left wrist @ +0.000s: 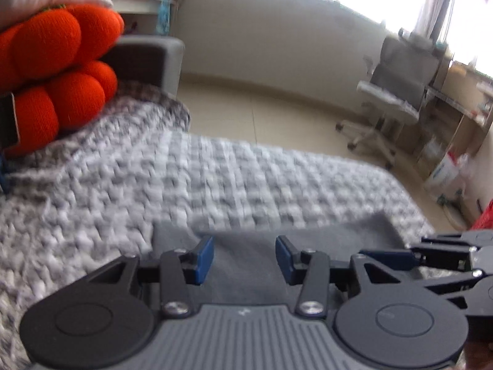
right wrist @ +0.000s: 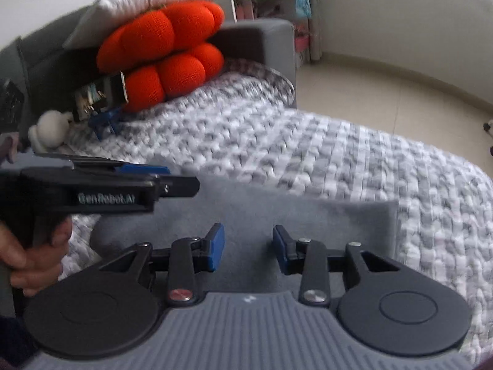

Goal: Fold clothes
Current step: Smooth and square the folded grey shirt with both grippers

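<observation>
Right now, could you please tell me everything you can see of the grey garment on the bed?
The grey garment looks like soft, plain, matte fabric, folded into a rough flat rectangle with a straight far edge and a squared right corner. It lies on the grey-and-white knitted blanket. Both grippers sit over it, open: the right gripper above its middle, the left gripper beside it. Nothing grips it.

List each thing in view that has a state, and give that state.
left gripper: open, empty, over the garment
right gripper: open, empty, over the garment
grey garment: folded flat on the quilt
quilt: spread over the bed
orange cushion: leaning on the sofa arm, under a white pillow
</observation>
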